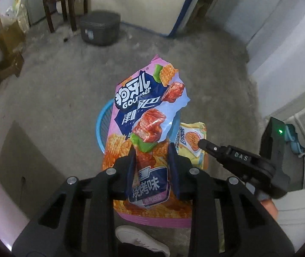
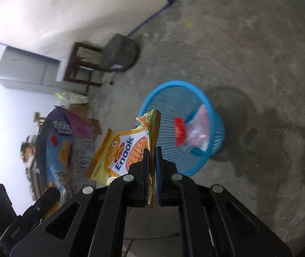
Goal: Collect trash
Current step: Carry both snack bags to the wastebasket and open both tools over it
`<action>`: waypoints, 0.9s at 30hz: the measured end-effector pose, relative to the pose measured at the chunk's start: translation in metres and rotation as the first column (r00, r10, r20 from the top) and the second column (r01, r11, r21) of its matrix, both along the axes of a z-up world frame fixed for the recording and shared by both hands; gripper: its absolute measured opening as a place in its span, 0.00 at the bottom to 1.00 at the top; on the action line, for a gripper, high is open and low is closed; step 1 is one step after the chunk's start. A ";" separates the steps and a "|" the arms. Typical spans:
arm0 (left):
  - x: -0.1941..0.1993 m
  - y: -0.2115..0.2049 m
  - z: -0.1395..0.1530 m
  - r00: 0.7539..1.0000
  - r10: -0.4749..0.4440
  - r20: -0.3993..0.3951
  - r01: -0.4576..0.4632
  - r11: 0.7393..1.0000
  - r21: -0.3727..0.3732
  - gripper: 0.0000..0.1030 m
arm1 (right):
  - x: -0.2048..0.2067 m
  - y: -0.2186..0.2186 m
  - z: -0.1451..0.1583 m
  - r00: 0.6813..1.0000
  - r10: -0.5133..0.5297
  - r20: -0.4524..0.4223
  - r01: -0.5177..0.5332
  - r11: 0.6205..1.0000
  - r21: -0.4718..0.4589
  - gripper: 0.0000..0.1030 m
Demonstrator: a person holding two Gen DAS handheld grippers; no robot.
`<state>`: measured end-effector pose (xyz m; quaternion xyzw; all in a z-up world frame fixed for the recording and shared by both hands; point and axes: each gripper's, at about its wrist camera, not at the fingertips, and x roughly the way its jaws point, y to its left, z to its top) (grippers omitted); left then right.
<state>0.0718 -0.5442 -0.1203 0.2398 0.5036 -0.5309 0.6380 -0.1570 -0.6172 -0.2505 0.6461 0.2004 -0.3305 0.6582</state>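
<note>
From the left wrist, the left claw (image 1: pixel 152 150) pinches a pink snack bag (image 1: pixel 144 111) above the blue basket (image 1: pixel 102 126); the right claw (image 1: pixel 201 142) holds a yellow Enaak packet (image 1: pixel 192 137) beside it. From the right wrist, that claw (image 2: pixel 152 150) is clamped on the packet (image 2: pixel 122 150), near the basket (image 2: pixel 206 105), which holds a red-and-clear wrapper (image 2: pixel 188 132).

Both snack bags are glossy crinkly plastic film: the pink chip bag (image 1: pixel 144 111) and the yellow Enaak noodle packet (image 2: pixel 122 150). Slatted blue plastic basket (image 2: pixel 214 132), rough matt concrete floor (image 2: pixel 248 53), dark wooden stool (image 1: pixel 64 6).
</note>
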 end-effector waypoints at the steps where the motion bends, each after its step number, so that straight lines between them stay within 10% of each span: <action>1: 0.001 -0.011 -0.011 1.000 -0.004 0.004 0.004 1.000 0.011 0.27 | 0.001 -0.001 -0.007 1.000 -0.006 -0.006 0.006 1.000 0.010 0.06; 4: 0.001 -0.033 -0.036 1.000 0.009 -0.011 -0.009 0.999 0.039 0.37 | 0.014 -0.017 -0.034 0.999 -0.020 -0.043 0.021 0.999 0.027 0.10; 6: -0.001 -0.045 -0.052 0.999 0.031 -0.015 -0.030 0.999 0.035 0.67 | 0.021 -0.027 -0.053 0.998 -0.019 -0.064 0.021 0.999 0.040 0.14; 13: 0.010 -0.046 -0.066 0.992 0.107 -0.065 -0.105 0.994 0.025 0.71 | 0.015 -0.038 -0.097 0.991 -0.044 -0.126 0.056 0.993 0.100 0.38; 27: 0.023 0.031 0.067 0.984 0.180 0.017 -0.174 0.968 -0.181 0.79 | -0.003 -0.002 0.011 0.996 0.020 -0.090 -0.031 0.992 -0.123 0.58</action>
